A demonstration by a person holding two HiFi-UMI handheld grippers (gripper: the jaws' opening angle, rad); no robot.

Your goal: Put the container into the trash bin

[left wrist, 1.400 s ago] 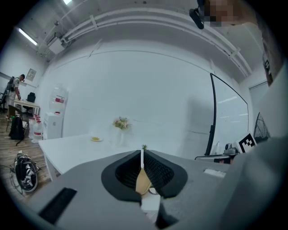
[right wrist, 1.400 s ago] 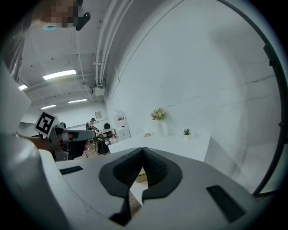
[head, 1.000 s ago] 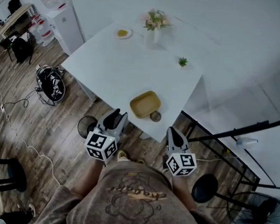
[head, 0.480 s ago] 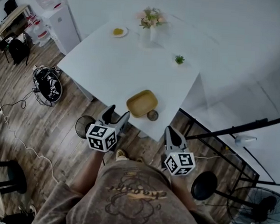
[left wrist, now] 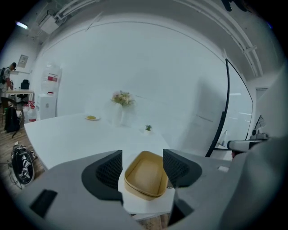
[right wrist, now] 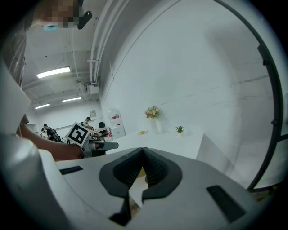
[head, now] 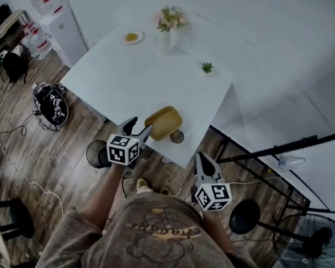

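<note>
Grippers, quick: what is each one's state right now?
Left gripper: open, the container framed between its jaws, not gripped.
Right gripper: shut, holding nothing.

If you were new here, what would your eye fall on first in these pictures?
The yellow container sits on the near corner of the white table, framed by the open left hand-held gripper. Beyond it, a vase of flowers stands at the table's far edge.
</note>
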